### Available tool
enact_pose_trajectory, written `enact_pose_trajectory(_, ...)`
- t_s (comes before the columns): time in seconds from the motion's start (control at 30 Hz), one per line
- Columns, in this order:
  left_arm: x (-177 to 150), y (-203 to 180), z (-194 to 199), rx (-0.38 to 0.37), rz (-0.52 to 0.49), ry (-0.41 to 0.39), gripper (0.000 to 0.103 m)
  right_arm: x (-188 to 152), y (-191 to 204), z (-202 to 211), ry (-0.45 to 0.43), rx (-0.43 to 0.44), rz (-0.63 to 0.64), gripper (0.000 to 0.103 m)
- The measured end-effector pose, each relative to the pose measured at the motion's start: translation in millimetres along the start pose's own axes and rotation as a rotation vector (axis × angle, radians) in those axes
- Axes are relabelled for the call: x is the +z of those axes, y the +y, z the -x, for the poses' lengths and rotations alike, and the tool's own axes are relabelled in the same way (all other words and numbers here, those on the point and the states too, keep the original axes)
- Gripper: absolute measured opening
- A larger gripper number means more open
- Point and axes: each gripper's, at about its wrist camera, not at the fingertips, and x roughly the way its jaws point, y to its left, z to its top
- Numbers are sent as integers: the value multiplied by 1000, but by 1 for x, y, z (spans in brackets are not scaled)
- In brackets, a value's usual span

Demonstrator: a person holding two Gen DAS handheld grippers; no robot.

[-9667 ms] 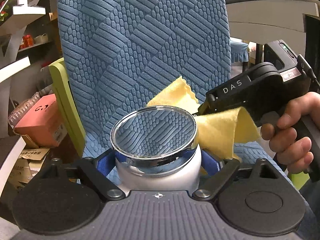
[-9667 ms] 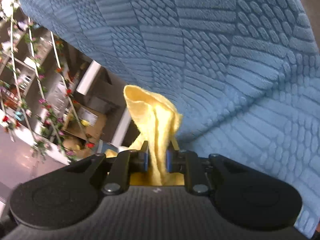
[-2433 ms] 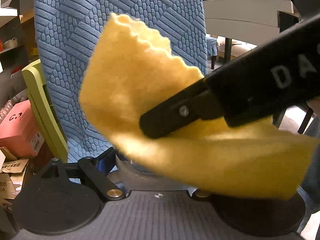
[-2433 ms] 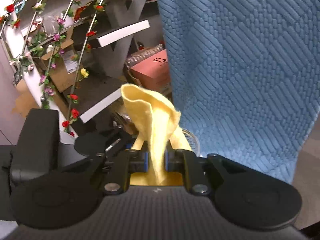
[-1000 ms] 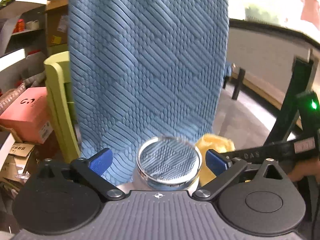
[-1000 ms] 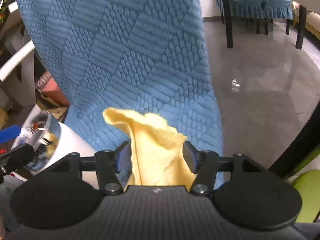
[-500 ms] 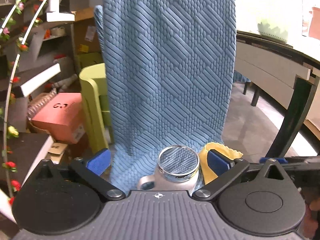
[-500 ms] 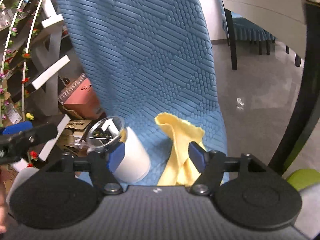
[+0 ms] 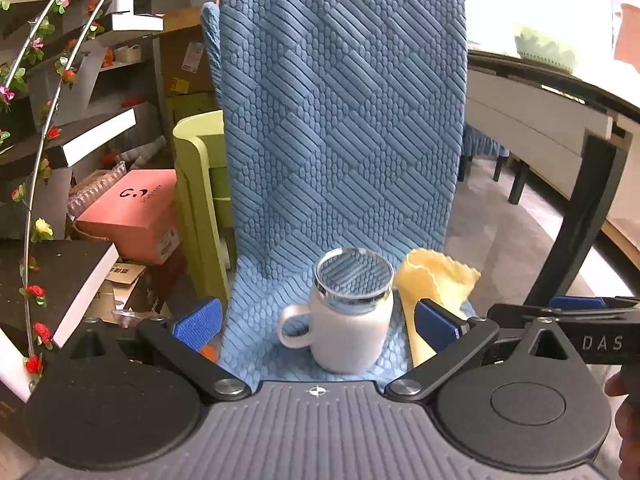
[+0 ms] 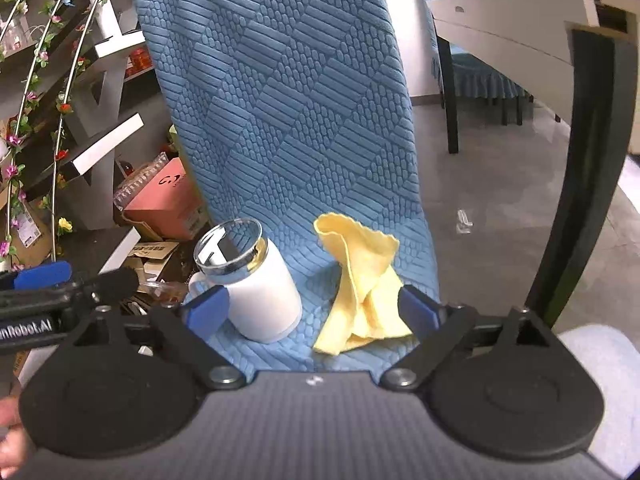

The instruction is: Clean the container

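On the blue-covered chair seat, a white mug with a chrome rim stands upright, with a crumpled yellow cloth just to its right. Both the left hand-held gripper and the right hand-held gripper stand wide and empty, the right's jaws having just been opening.

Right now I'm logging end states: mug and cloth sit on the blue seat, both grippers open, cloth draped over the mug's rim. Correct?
Not quite. The cloth lies crumpled beside the mug, not over its rim, as the right wrist view shows. Both rest on the seat; the left gripper and right gripper are open.
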Motion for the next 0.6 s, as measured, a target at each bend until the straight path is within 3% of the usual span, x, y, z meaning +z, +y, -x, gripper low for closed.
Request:
enact_pose_trajectory(0.1, -4, 0, -1, -3, 1, 16, 103, -5, 0, 3, -5, -16, 1, 103)
enact_pose_trajectory(0.6, -13, 1, -8, 17, 14, 50, 103, -9, 4, 7, 13, -64, 34, 103)
